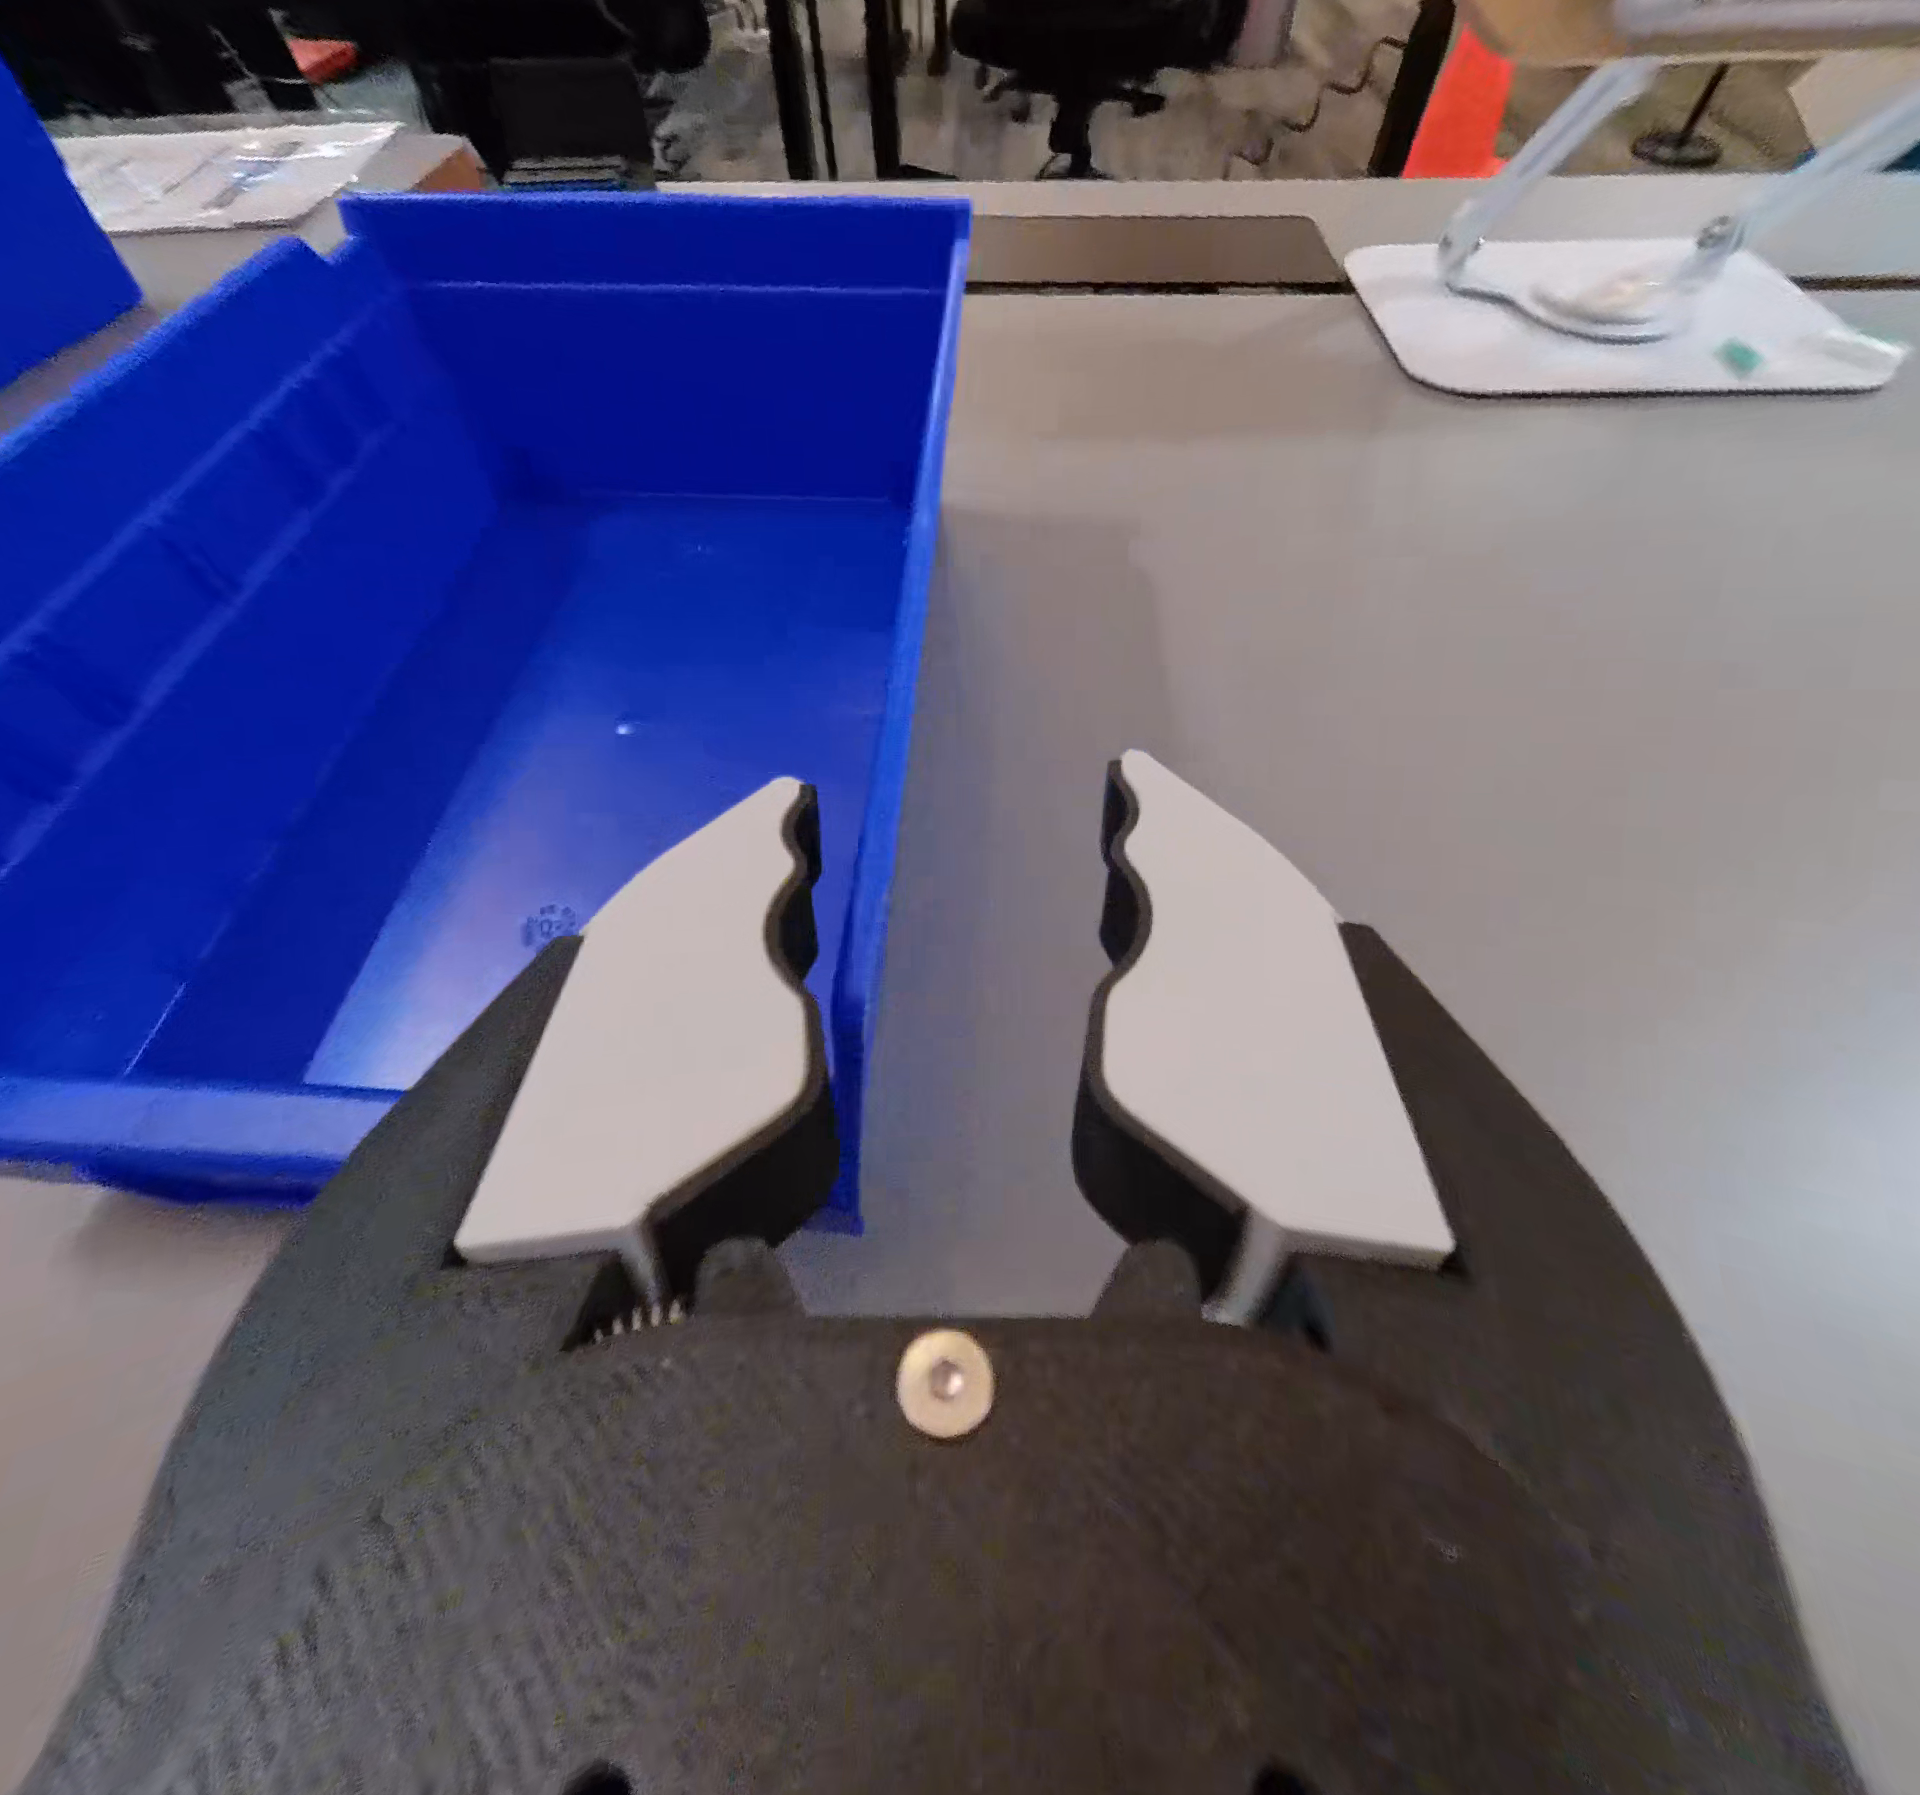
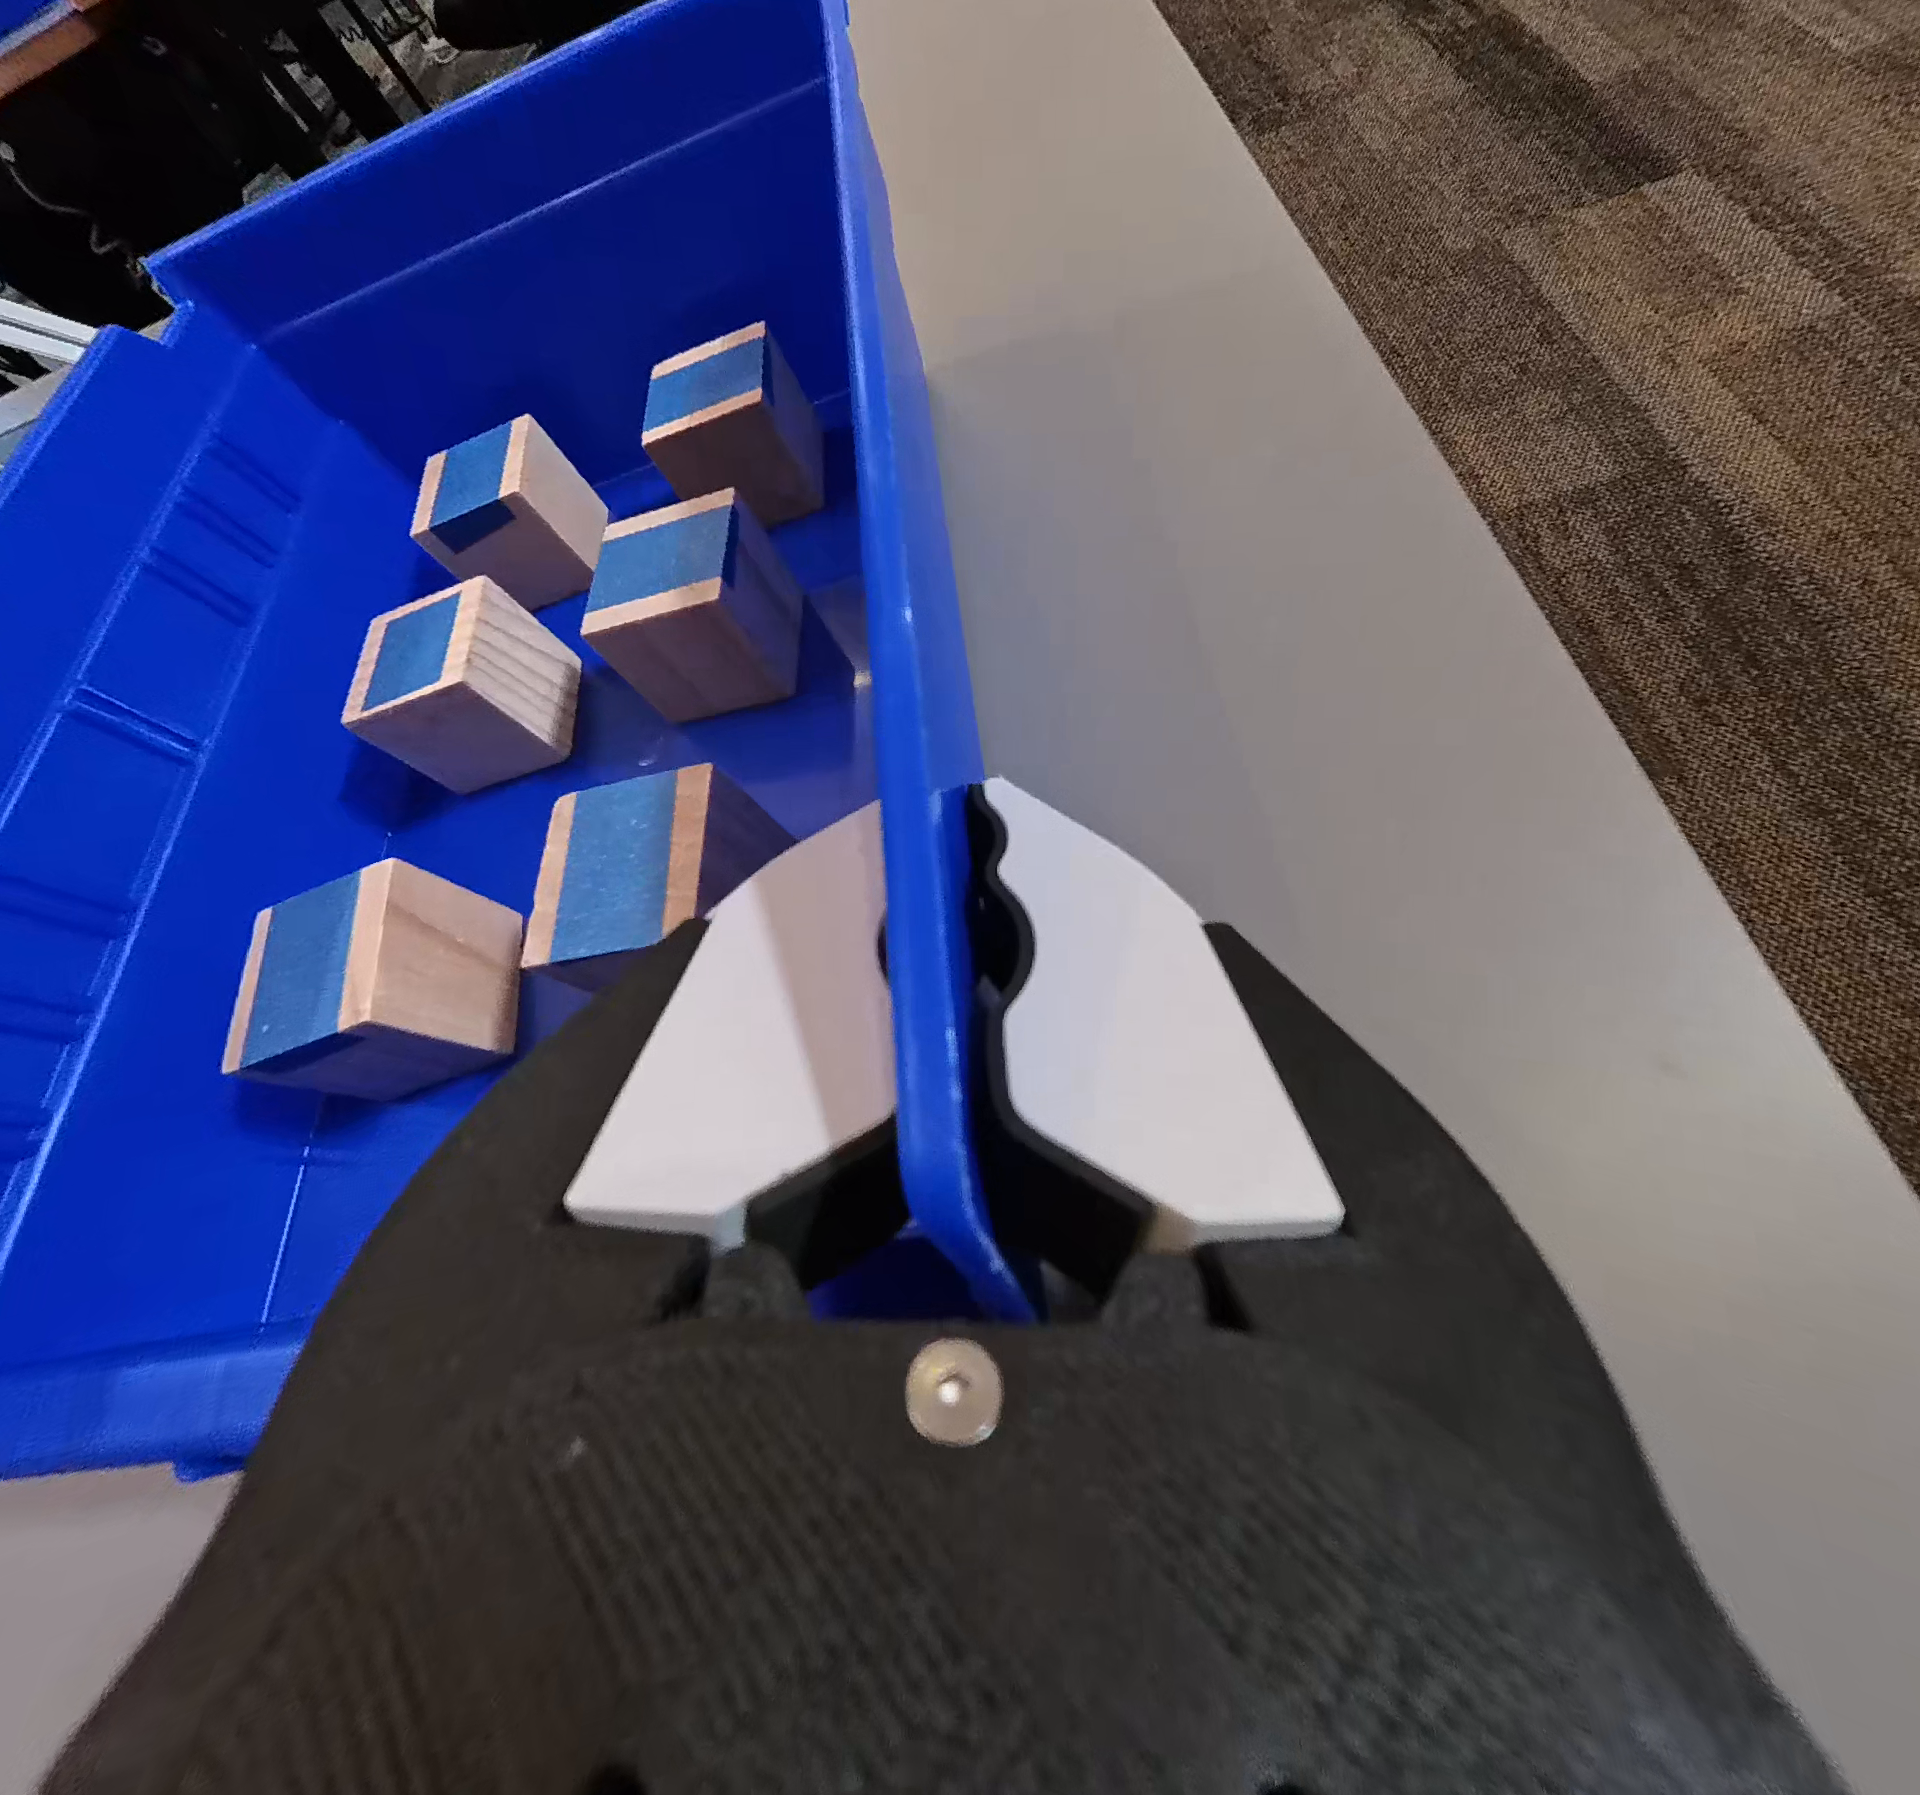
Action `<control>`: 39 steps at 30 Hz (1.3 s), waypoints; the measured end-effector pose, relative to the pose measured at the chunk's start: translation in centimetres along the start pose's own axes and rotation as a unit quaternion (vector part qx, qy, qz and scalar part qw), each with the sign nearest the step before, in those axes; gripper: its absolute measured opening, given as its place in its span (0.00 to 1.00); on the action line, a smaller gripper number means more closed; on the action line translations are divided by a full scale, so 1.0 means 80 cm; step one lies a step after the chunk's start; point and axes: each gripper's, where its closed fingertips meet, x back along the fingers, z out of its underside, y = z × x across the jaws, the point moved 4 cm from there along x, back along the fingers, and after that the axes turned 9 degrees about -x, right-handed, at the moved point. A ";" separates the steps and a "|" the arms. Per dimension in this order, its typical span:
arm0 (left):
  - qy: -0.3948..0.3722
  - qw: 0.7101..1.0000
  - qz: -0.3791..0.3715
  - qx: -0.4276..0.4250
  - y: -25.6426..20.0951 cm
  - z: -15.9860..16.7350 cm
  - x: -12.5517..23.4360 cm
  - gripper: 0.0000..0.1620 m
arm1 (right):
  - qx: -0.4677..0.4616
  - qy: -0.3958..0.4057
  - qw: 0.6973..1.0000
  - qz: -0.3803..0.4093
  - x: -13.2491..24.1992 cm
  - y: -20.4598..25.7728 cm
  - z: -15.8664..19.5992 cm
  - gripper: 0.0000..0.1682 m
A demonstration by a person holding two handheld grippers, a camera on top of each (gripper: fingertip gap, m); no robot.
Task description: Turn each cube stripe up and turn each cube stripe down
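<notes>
Right gripper clamped on the right side wall of the blue bin; one finger inside the wall, one outside, wall pinched between them; bin looks tilted in the right wrist view, though camera angle may account for some of that

Six wooden cubes inside that bin, all showing a blue stripe face upward or toward the camera: far cube by the wall, one left of it, a central one, one on the left, a near one partly hidden by the finger, nearest-left cube; none is held

Left gripper wide open, holding nothing; hangs over the right wall of an empty blue bin, left finger above the bin floor, right finger over the desk; a white stand base sits far right

Judgement: step in hand seems to be steadying or repositioning the cube bin by its wall, before any cube is turned

Doing it well: keep the pinch firm and low on the wall so the plastic does not flex out; move slowly, since loose cubes will slide and tumble if the bin tips; set the bin flat before letting go; for the turning itself, take each cube across two plain wooden sides, stripe face clear of the fingers, so the stripe can be checked after the flip
</notes>
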 end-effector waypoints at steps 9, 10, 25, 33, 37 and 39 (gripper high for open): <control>0.034 0.992 -0.092 -0.086 0.010 0.012 -0.020 0.08 | 0.004 0.003 1.000 -0.004 -0.003 0.008 0.003 0.03; 0.032 0.992 -0.087 -0.090 0.009 0.011 -0.022 0.07 | 0.003 0.003 1.000 -0.007 -0.004 0.012 0.004 0.03; -0.076 0.991 -0.103 -0.044 0.056 -0.059 0.046 0.02 | 0.065 0.026 0.995 -0.075 -0.010 0.191 0.047 0.03; -0.142 0.983 -0.111 -0.034 0.060 -0.136 0.108 0.02 | 0.089 0.055 0.984 -0.143 -0.034 0.343 0.119 0.03; -0.175 0.974 -0.137 -0.044 0.061 -0.173 0.148 0.02 | 0.047 0.084 0.982 -0.162 -0.056 0.425 0.171 0.03; -0.189 0.971 -0.141 -0.050 0.062 -0.185 0.164 0.02 | 0.028 0.084 0.983 -0.163 -0.068 0.470 0.196 0.03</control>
